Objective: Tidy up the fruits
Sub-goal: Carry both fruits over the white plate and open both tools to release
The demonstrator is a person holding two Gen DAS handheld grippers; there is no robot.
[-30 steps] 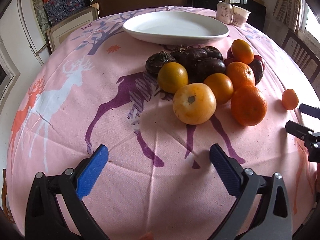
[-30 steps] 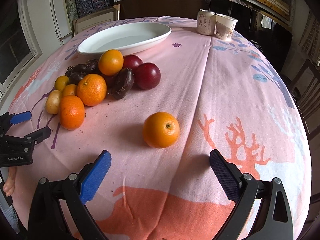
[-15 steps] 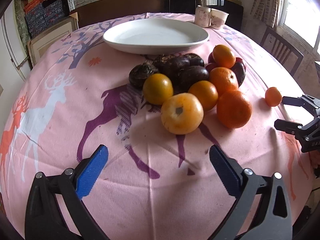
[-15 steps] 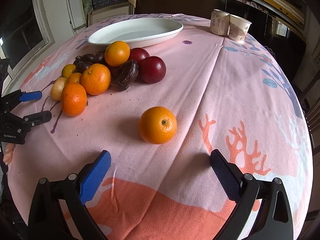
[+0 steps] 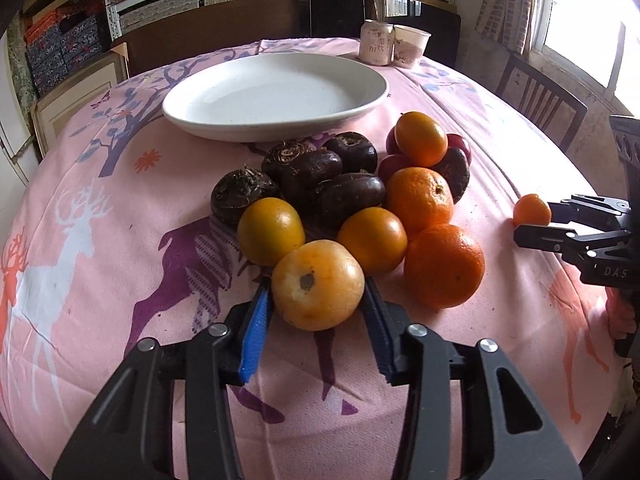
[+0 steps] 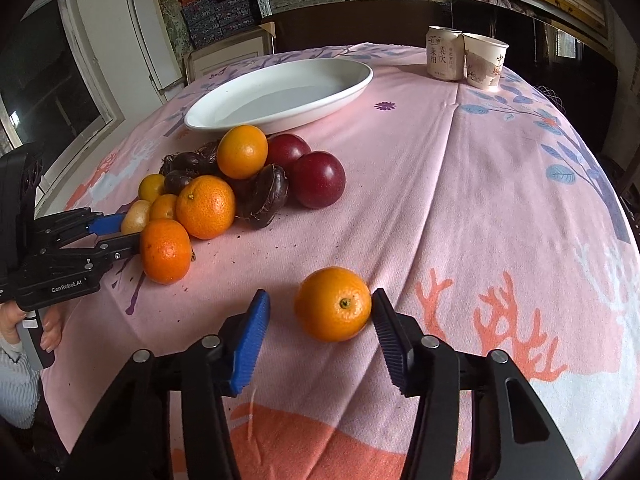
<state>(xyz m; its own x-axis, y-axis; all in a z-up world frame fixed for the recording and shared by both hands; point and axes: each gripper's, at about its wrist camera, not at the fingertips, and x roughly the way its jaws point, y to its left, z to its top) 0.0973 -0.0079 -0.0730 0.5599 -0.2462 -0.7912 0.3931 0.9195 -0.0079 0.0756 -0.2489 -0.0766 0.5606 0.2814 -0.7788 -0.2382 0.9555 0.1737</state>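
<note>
My left fingers (image 5: 316,292) are pinching the yellow fruit (image 5: 318,284); my right fingers (image 6: 320,308) are flanking the orange (image 6: 333,304), one pad touching.

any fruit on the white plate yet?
No. The plate holds nothing; every fruit, including the pile, sits on the tablecloth.

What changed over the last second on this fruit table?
Both came forward and narrowed. The left hand-held gripper now brackets the yellow fruit at the pile's front, pads at its sides. The right hand-held gripper straddles the lone orange, one pad touching, the other short of it. The pile, plate and cups stayed put.
</note>
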